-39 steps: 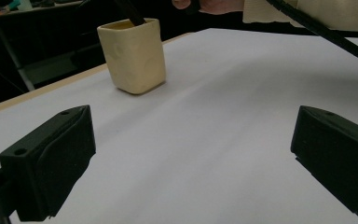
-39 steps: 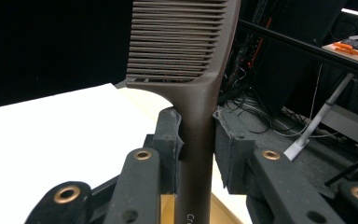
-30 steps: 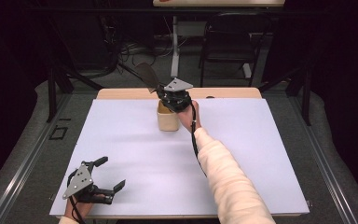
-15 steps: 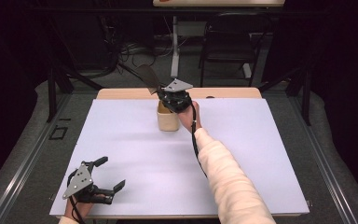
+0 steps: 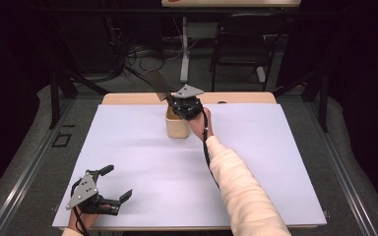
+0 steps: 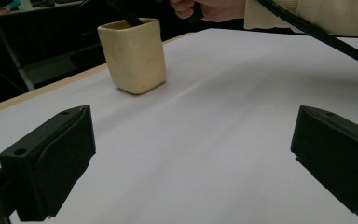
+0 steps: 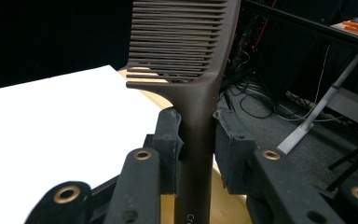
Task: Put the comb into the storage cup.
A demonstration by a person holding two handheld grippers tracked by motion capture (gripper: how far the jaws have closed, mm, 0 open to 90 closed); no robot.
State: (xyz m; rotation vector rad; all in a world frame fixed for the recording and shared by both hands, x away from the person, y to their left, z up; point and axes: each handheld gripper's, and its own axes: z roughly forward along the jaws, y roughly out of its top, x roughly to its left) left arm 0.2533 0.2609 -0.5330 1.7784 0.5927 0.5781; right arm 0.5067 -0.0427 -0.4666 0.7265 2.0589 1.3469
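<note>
Bench (image 5: 275,162), white top, seen from above. Cream cup (image 5: 176,124) stands upright near far edge, centre. Right hand-held gripper (image 5: 183,104) sits over the cup's rim; jaws pinch the handle of a dark brown comb (image 7: 186,70), pads pressed on both sides, teeth end up and tilted away from cup, lower handle w/in cup mouth. Left hand-held gripper (image 5: 112,184) lies near front-left corner, well apart from cup; jaws spread wide, nothing btw. them.
</note>
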